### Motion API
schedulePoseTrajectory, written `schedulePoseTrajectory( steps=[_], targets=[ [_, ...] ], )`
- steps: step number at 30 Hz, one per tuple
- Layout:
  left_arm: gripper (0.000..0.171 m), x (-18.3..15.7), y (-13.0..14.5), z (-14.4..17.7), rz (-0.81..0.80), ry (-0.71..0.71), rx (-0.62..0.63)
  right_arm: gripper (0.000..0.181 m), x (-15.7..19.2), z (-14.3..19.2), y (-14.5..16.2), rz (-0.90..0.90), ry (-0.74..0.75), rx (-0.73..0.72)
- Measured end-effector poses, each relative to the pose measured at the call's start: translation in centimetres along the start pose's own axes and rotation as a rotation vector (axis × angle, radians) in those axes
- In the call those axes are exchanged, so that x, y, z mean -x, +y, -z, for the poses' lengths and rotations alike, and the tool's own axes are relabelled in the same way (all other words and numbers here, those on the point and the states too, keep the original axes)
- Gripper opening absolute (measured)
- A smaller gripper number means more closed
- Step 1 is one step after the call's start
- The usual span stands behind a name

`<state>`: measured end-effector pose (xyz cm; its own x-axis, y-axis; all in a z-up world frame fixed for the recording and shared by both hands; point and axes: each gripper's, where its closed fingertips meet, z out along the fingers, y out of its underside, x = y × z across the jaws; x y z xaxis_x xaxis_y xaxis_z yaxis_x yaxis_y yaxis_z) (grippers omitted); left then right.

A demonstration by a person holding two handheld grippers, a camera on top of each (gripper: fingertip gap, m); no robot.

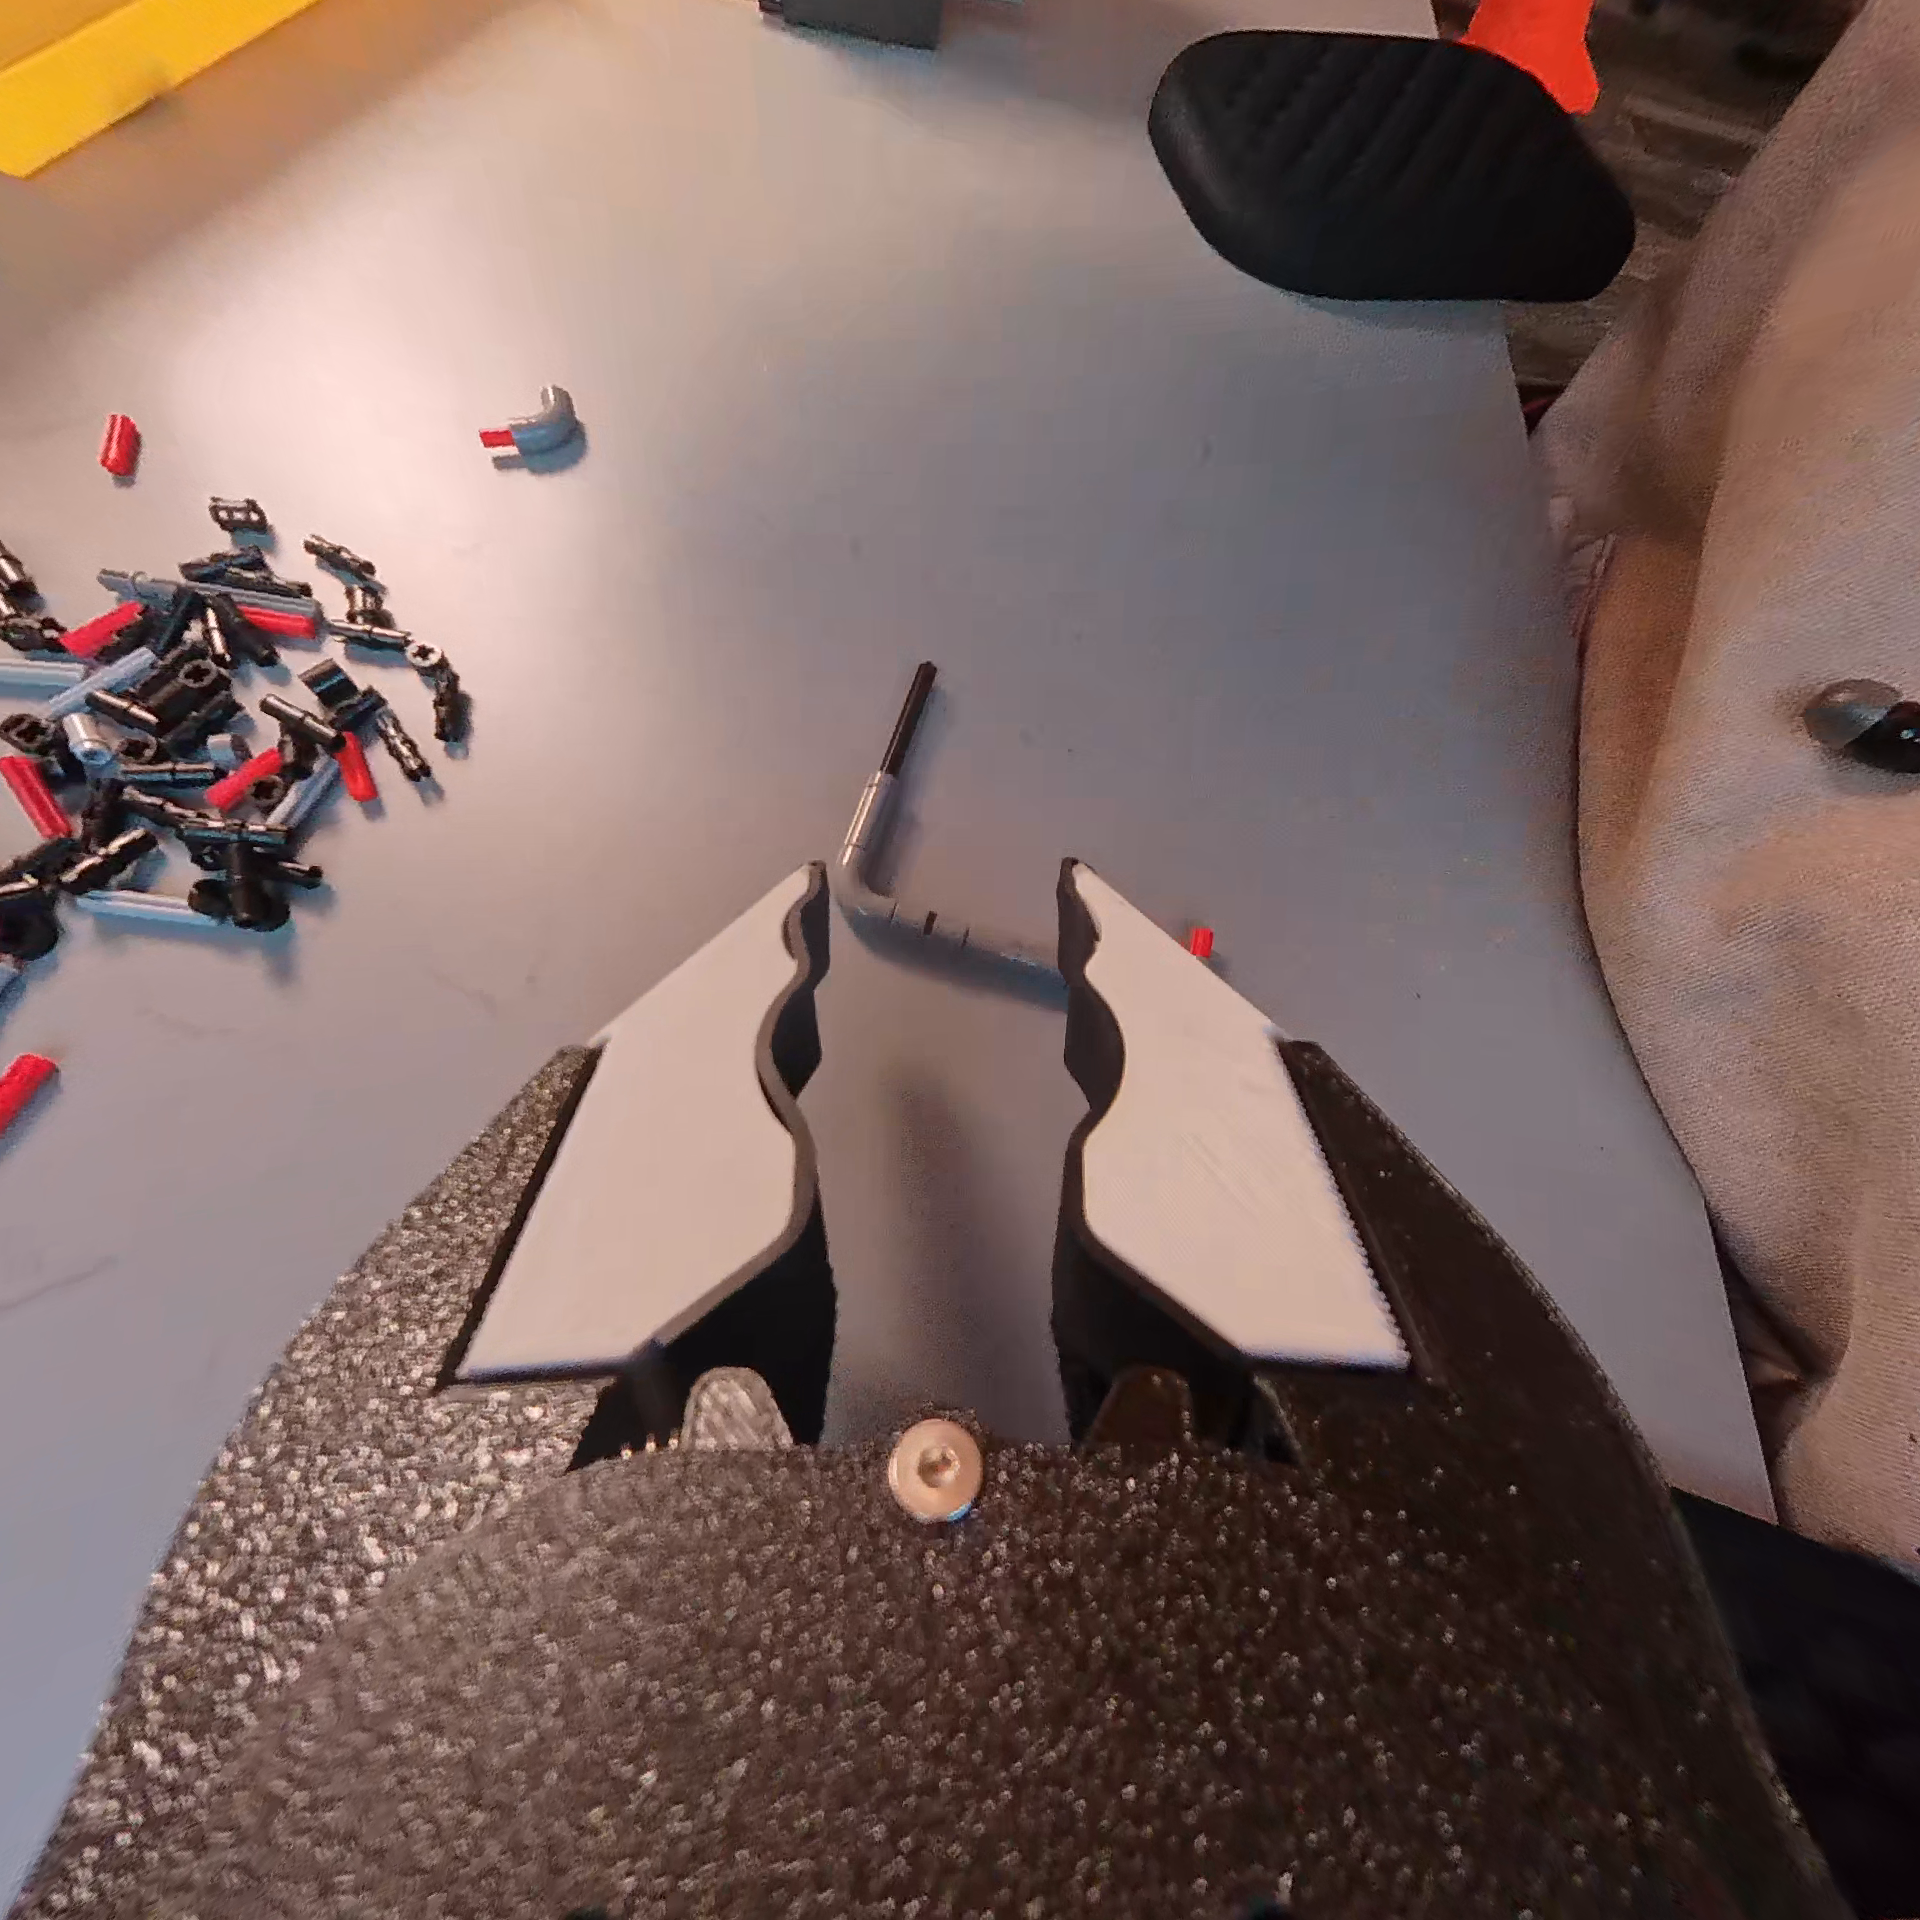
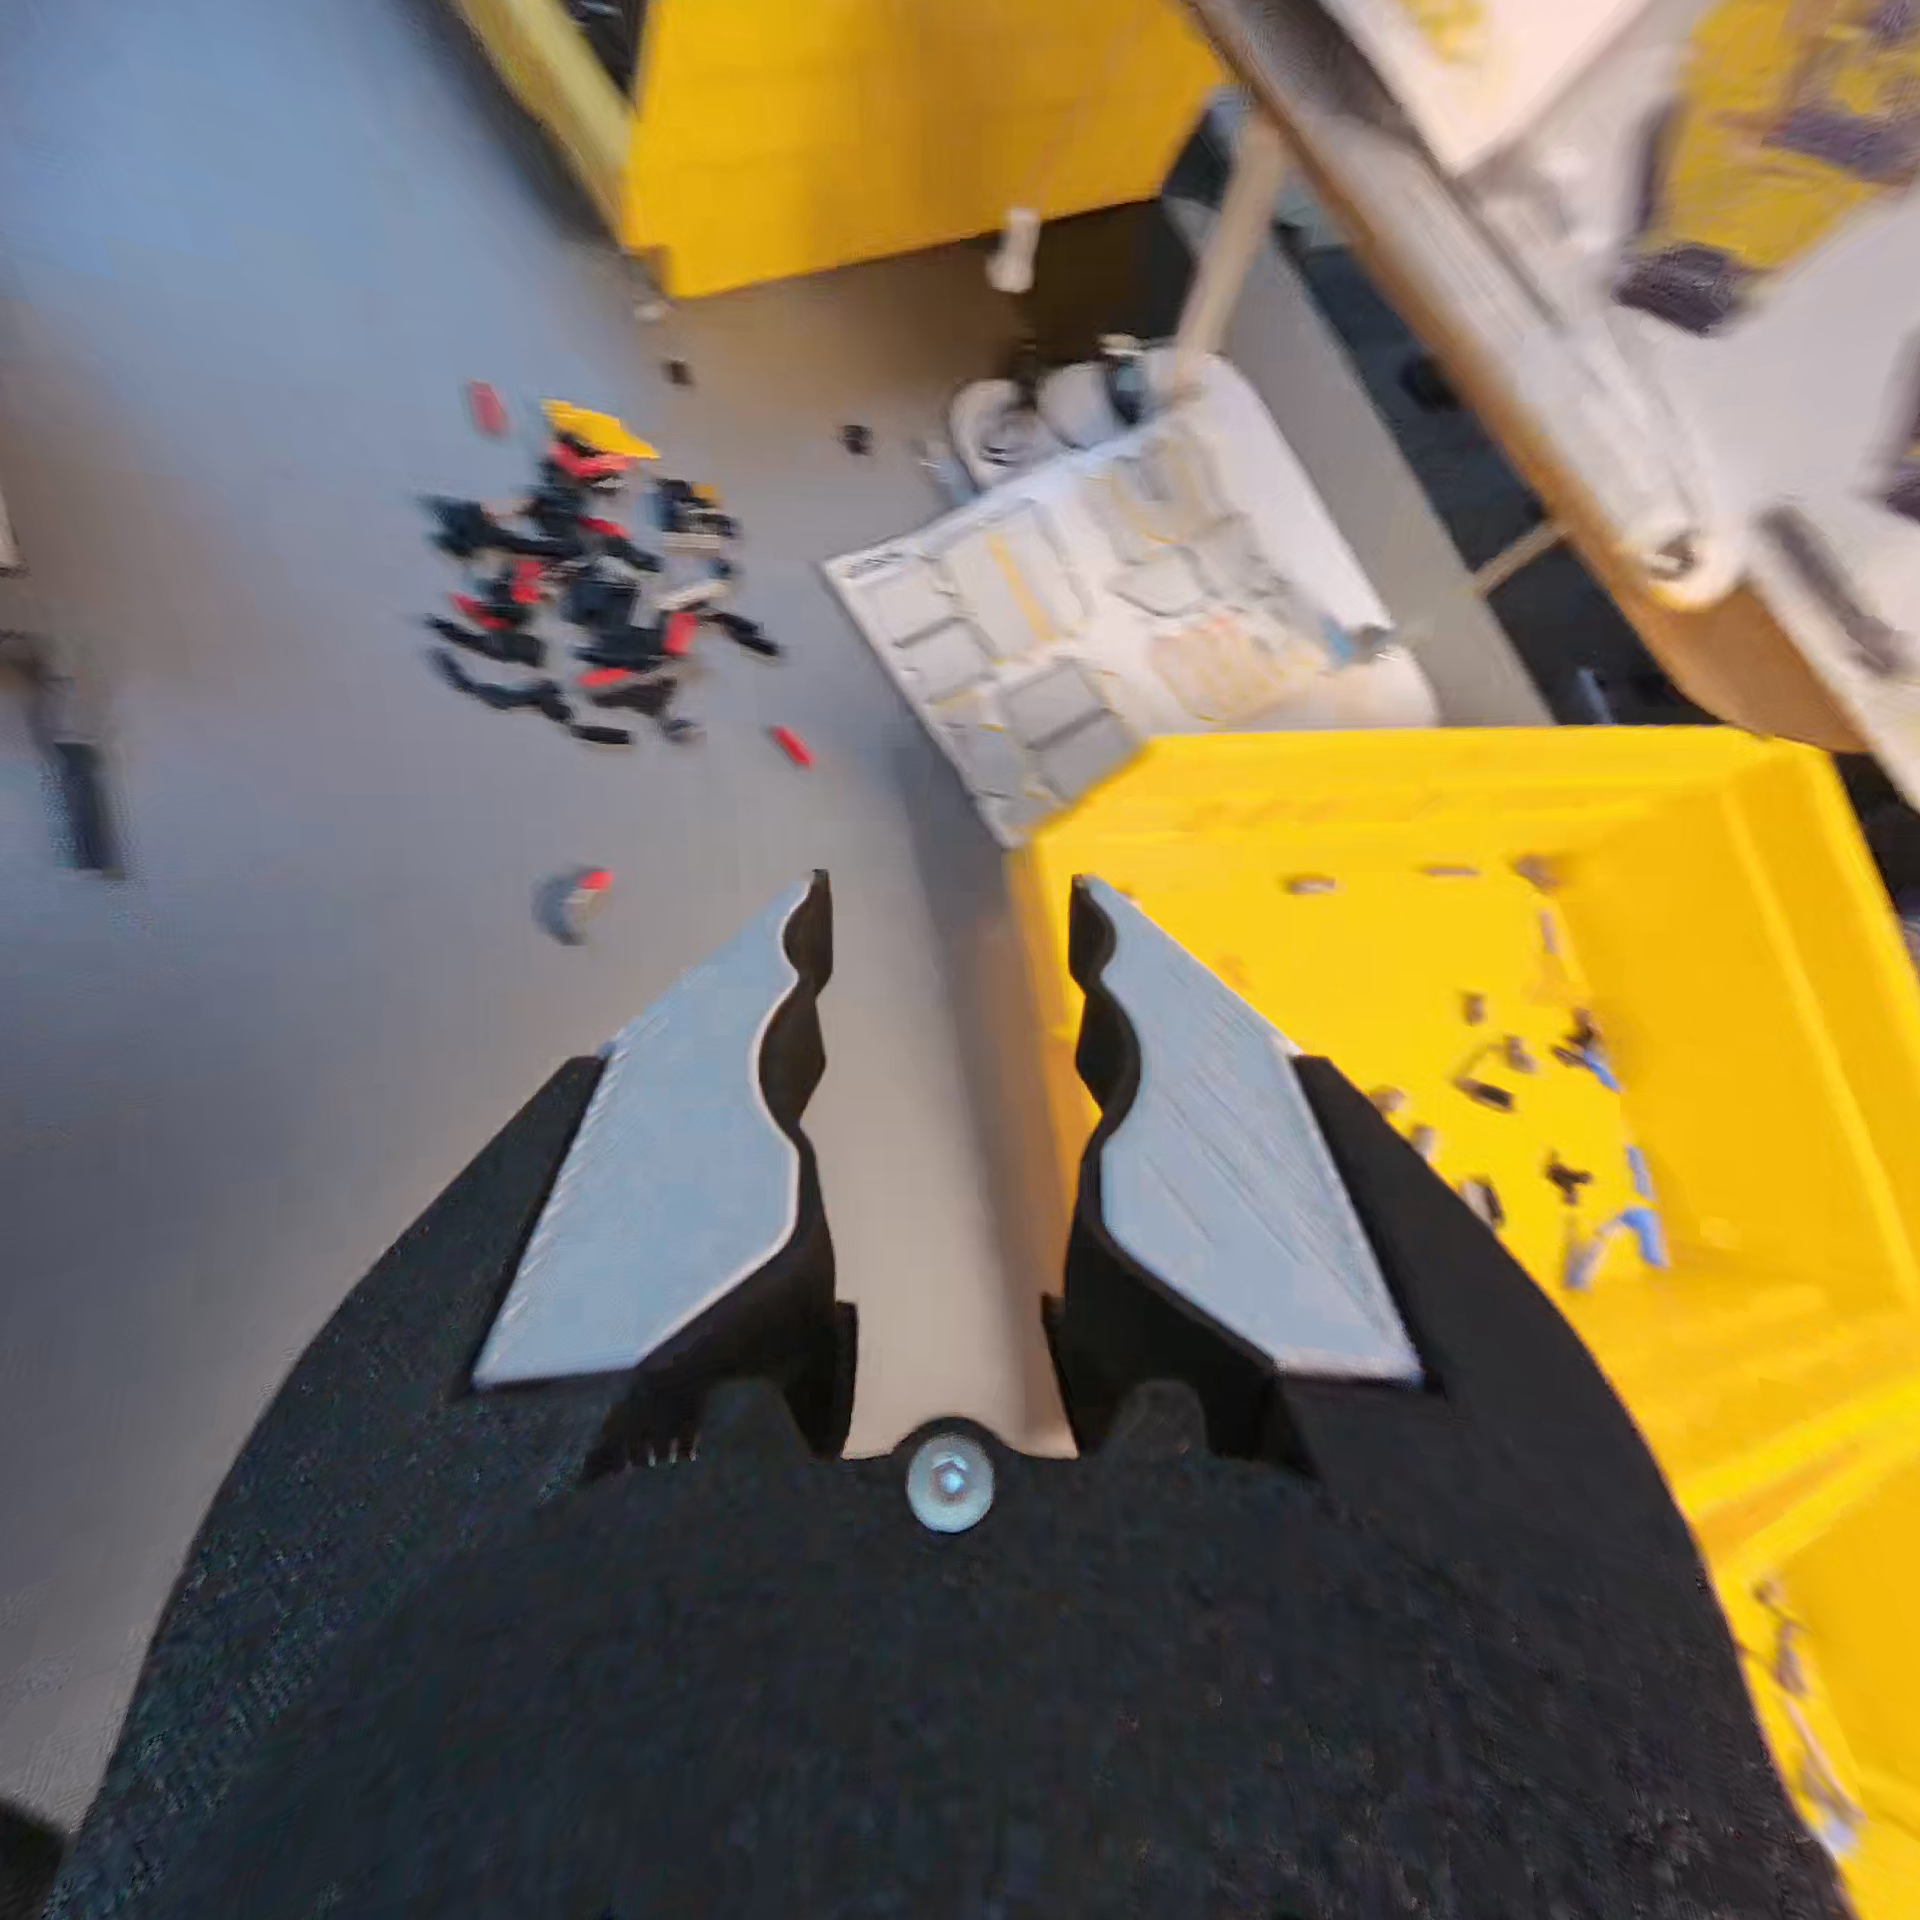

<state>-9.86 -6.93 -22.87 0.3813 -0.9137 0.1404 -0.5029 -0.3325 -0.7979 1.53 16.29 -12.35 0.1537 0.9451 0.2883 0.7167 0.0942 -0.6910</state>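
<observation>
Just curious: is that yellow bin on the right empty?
Not empty. The yellow bin holds scattered small parts, dark and blue, lying on its floor.

The right tongs (image 2: 948, 883) are hanging parted and empty above the grey counter (image 2: 260, 1039), their right finger lying over the rim of a yellow bin (image 2: 1299, 769) holding small scattered pieces. A blurred heap of black and red parts (image 2: 592, 592) is sitting farther off, beside a white printed sheet (image 2: 1101, 623).
</observation>
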Motion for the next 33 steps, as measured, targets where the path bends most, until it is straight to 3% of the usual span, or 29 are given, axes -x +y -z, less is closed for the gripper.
schedulePoseTrajectory(
  steps=[5,7,9,11,12,15,19,21,23,27,30,33],
  targets=[
    [0.040,0.6,1.1,-0.4,0.005,-0.045,0.065,0.034,17.3,-3.9,-0.2,0.065,-0.388,0.032],
    [0.039,0.8,1.0,-0.4,-0.001,-0.061,0.066,0.030,21.7,-5.5,0.4,0.079,-0.449,0.067],
    [0.038,0.9,0.7,-0.5,0.006,-0.068,0.053,0.026,24.0,-6.8,0.9,0.075,-0.471,0.100],
    [0.038,1.0,0.5,-0.7,0.024,-0.067,0.038,0.020,24.4,-7.9,1.4,0.081,-0.448,0.112],
    [0.037,1.1,0.5,-0.8,0.034,-0.073,0.035,0.004,24.5,-7.8,1.1,0.056,-0.468,0.094],
    [0.032,2.0,0.5,-1.3,0.070,-0.121,0.039,0.001,23.9,-7.8,1.2,0.132,-0.426,0.058],
    [0.030,0.9,-0.9,-1.7,0.091,-0.060,-0.024,0.000,23.6,-5.4,-1.8,0.233,-0.360,-0.168],
    [0.013,0.3,-2.2,-1.6,0.086,-0.039,-0.077,0.000,23.4,-4.1,-2.8,0.261,-0.339,-0.269],
    [0.010,0.0,-3.6,-1.1,0.076,-0.038,-0.141,0.001,23.1,-3.3,-2.9,0.270,-0.308,-0.310],
    [0.008,-0.4,-4.8,-0.9,0.003,-0.084,-0.175,0.002,23.0,-2.6,-3.0,0.115,-0.366,-0.370],
    [0.007,-1.0,-5.9,-1.0,-0.040,-0.099,-0.207,0.014,23.4,-2.1,-3.7,-0.005,-0.432,-0.449],
    [0.007,-1.4,-6.2,-1.2,-0.080,-0.097,-0.217,0.005,23.6,-1.8,-3.8,-0.020,-0.455,-0.480]
  ],
)
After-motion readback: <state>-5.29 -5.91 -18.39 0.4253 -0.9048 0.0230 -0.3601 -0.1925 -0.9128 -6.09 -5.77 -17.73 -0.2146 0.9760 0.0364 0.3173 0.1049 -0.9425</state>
